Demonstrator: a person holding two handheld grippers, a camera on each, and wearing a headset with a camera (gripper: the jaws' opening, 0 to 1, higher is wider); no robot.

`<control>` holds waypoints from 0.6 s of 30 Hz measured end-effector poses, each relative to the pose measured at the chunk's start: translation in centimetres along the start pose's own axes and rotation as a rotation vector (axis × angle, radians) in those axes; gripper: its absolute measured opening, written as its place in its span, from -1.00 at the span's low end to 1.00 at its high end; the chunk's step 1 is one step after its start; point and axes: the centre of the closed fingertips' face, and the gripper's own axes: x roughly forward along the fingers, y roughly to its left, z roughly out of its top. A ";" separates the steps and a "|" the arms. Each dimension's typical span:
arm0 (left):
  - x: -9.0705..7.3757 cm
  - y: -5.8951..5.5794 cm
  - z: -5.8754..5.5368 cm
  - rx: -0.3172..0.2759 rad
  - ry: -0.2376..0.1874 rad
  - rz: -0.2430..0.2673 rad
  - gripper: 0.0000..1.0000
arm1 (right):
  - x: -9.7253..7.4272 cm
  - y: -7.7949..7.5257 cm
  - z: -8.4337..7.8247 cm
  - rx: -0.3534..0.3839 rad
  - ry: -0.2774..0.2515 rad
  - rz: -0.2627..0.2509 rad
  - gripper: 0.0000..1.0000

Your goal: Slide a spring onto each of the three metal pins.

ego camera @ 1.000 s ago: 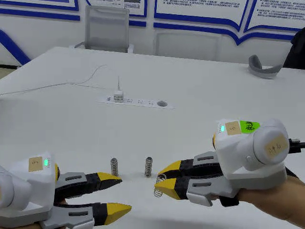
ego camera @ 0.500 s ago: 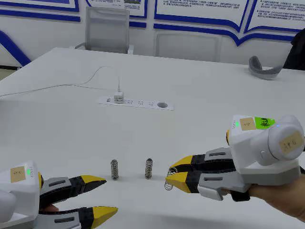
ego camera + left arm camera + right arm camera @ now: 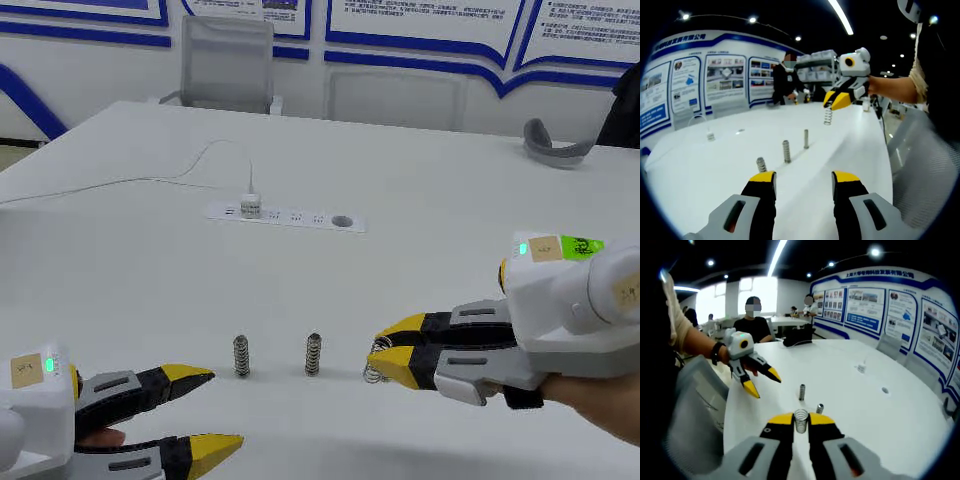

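The left gripper (image 3: 804, 177) held its fingers (image 3: 763, 179) apart above the white worktop (image 3: 715, 165). Around twelve o'clock, two spring-clad pins (image 3: 786, 151) and one bare pin (image 3: 806, 139) lined up; at one o'clock the right gripper (image 3: 832, 105) pinched a spring (image 3: 828, 116).

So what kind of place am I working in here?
Most likely an office meeting or demonstration room rather than a factory floor: a large white table with a power strip lying on it, blue-framed information boards along the wall, and a grey office chair at the far side.
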 end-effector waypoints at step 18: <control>-0.8 1.3 -1.0 -0.036 -0.001 0.057 0.37 | -1.7 -3.9 -0.2 0.037 -0.012 -0.107 -0.77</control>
